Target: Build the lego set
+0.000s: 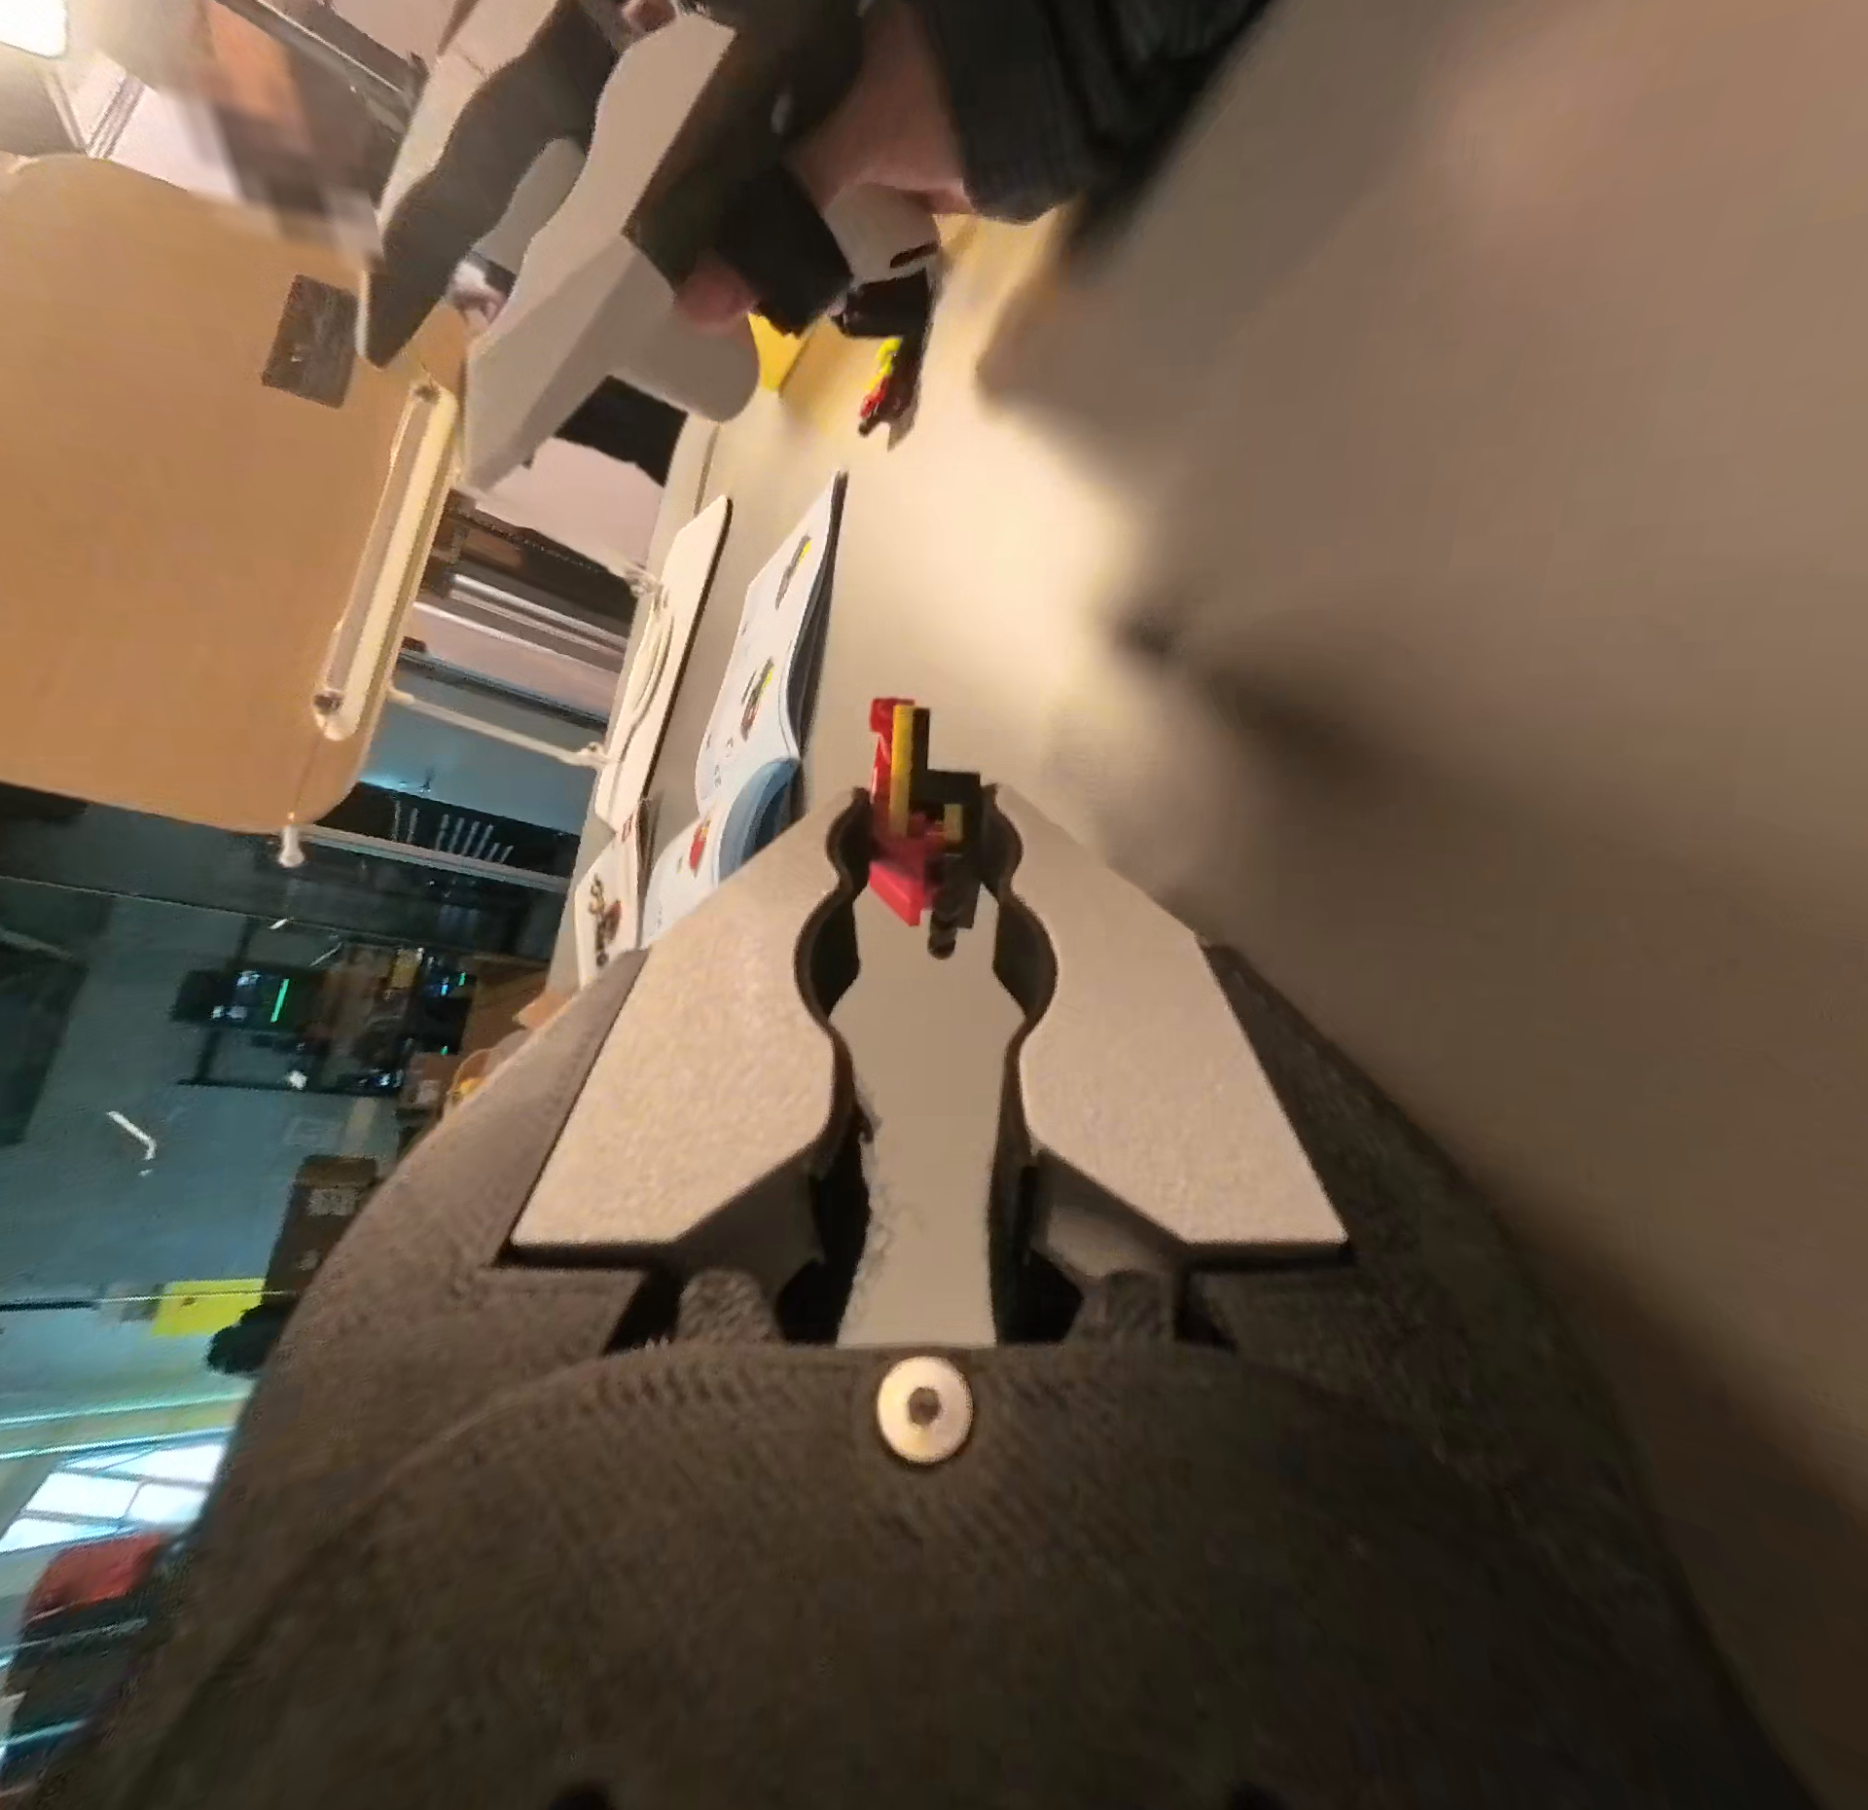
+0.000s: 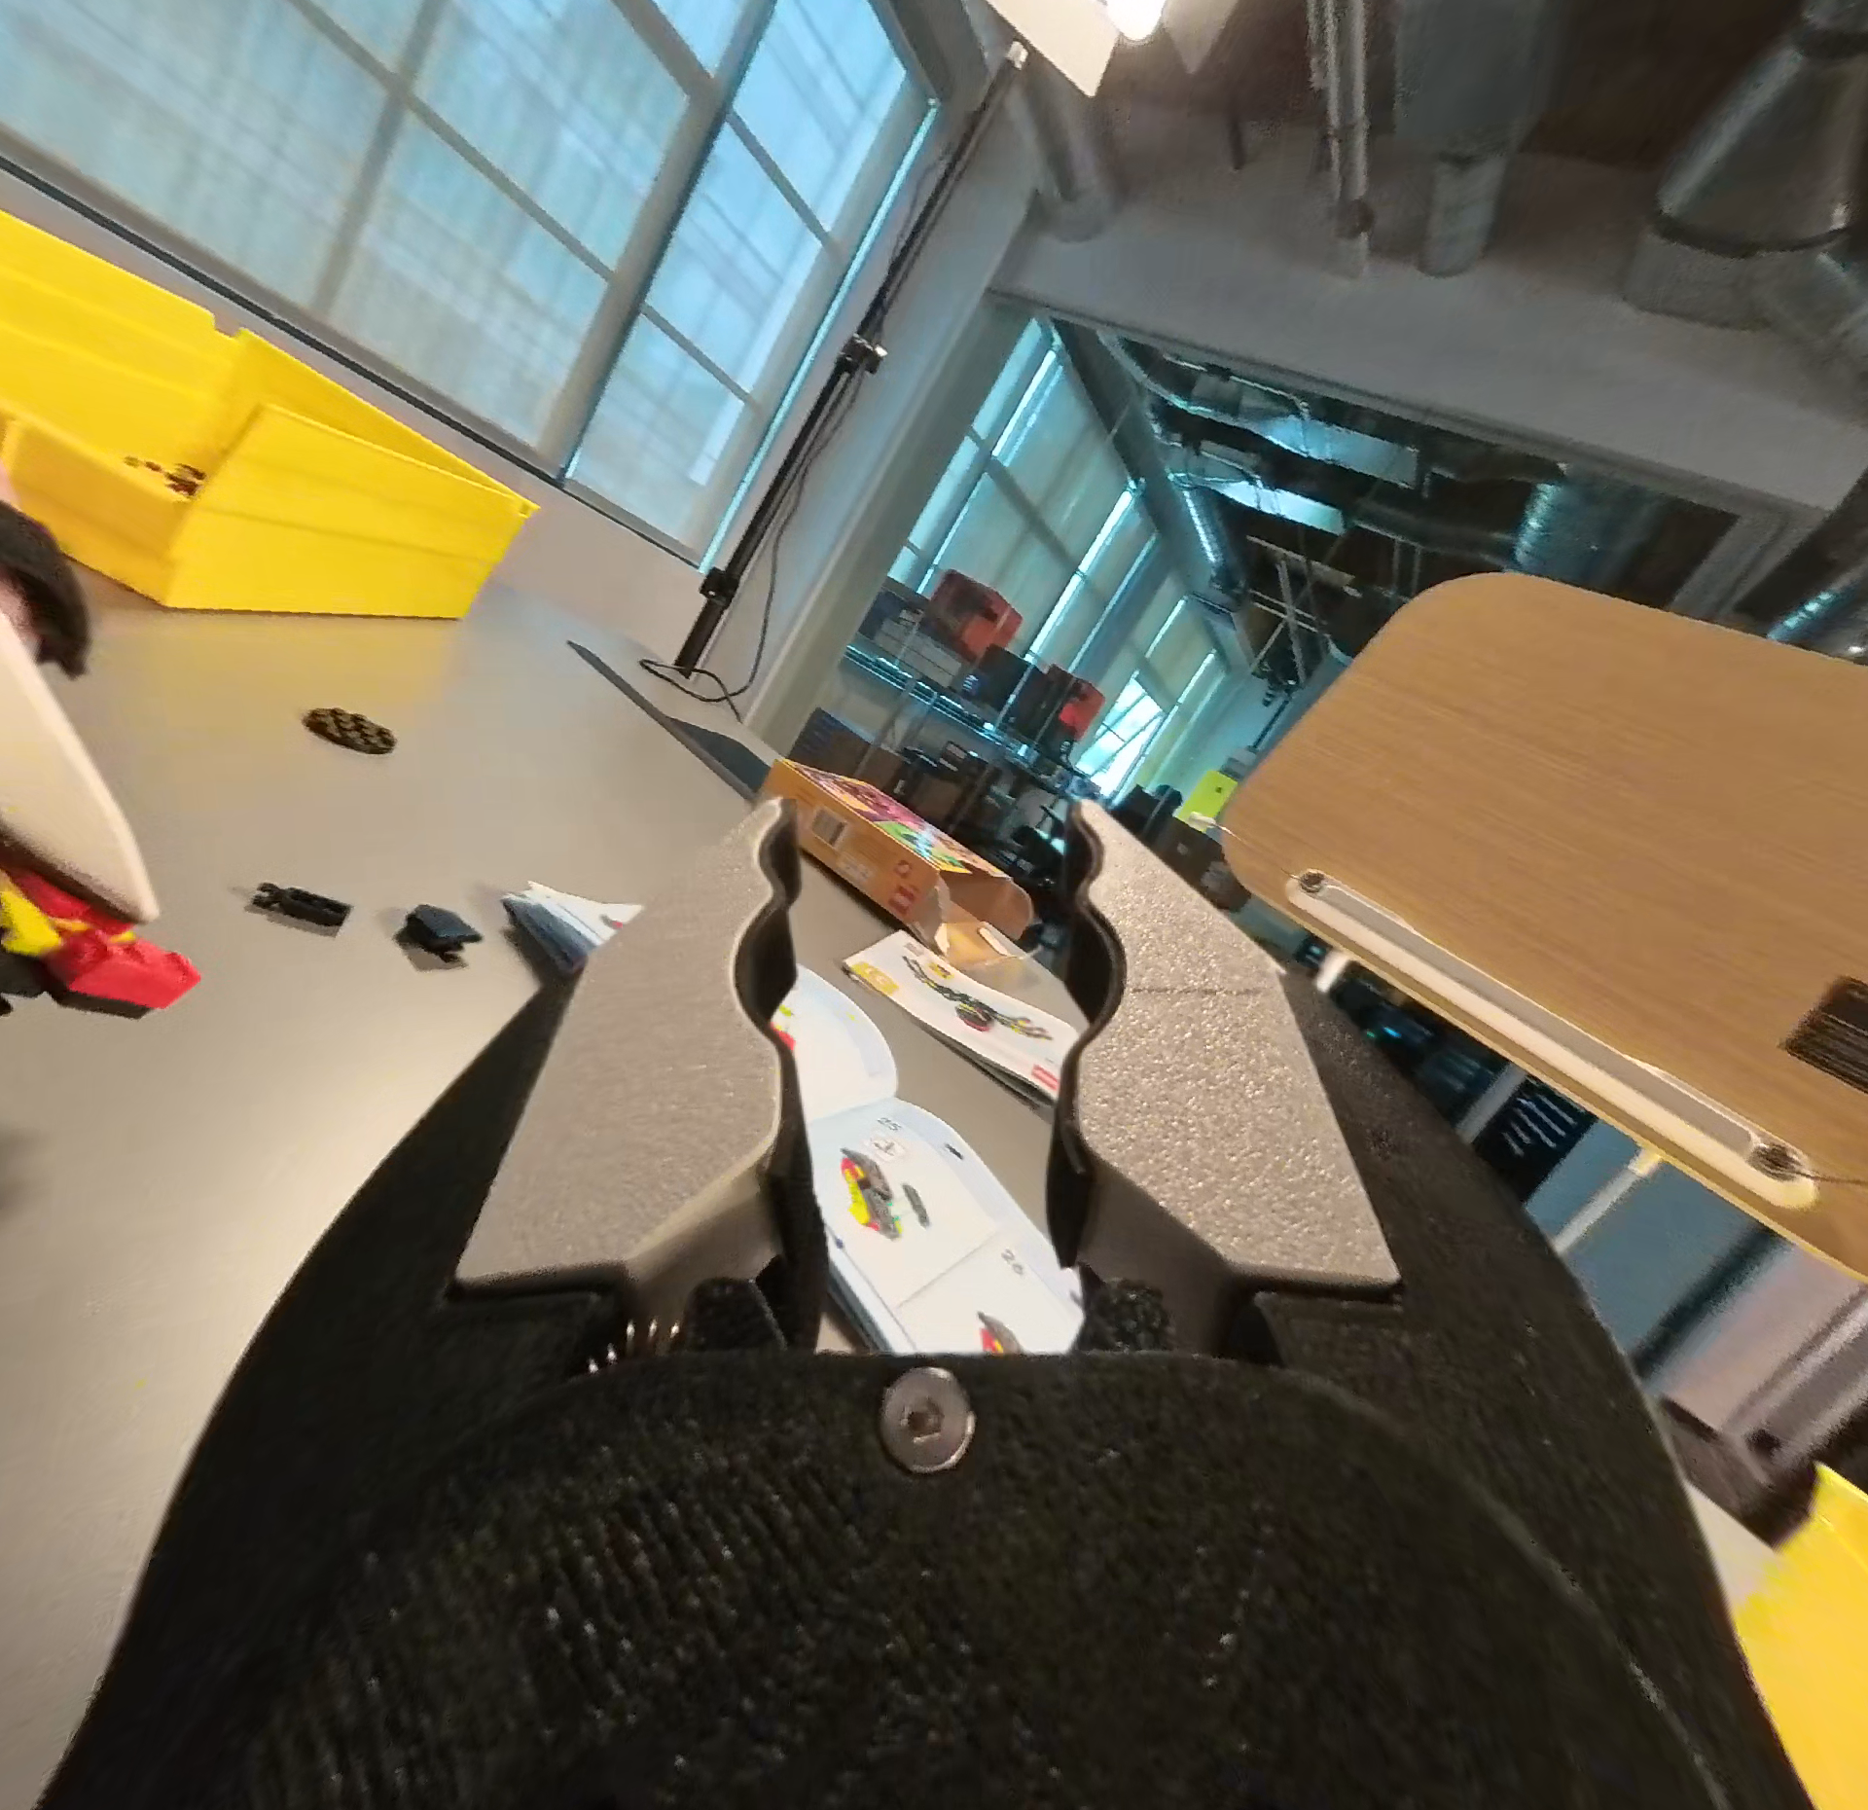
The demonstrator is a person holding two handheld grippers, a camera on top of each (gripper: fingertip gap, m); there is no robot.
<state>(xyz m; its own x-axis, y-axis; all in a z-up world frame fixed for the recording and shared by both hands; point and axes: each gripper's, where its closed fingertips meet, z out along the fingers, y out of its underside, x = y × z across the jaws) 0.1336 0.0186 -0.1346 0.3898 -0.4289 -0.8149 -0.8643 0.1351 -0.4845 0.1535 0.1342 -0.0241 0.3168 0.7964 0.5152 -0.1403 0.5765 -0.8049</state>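
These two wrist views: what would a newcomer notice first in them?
In the left wrist view, the left gripper pinches a small red, yellow and black lego model over the grey table. In the right wrist view, the right gripper is open and empty above an open instruction booklet. Yellow bins stand at far left, with loose black pieces before them.

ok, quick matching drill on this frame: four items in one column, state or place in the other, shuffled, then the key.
Items
1. left gripper
2. right gripper
3. yellow bin
4. round black piece

States/places
A. open, nothing held
B. lying alone on the table
C. shut on the lego model
D. far table edge, by the window

Pairs: 1-C, 2-A, 3-D, 4-B
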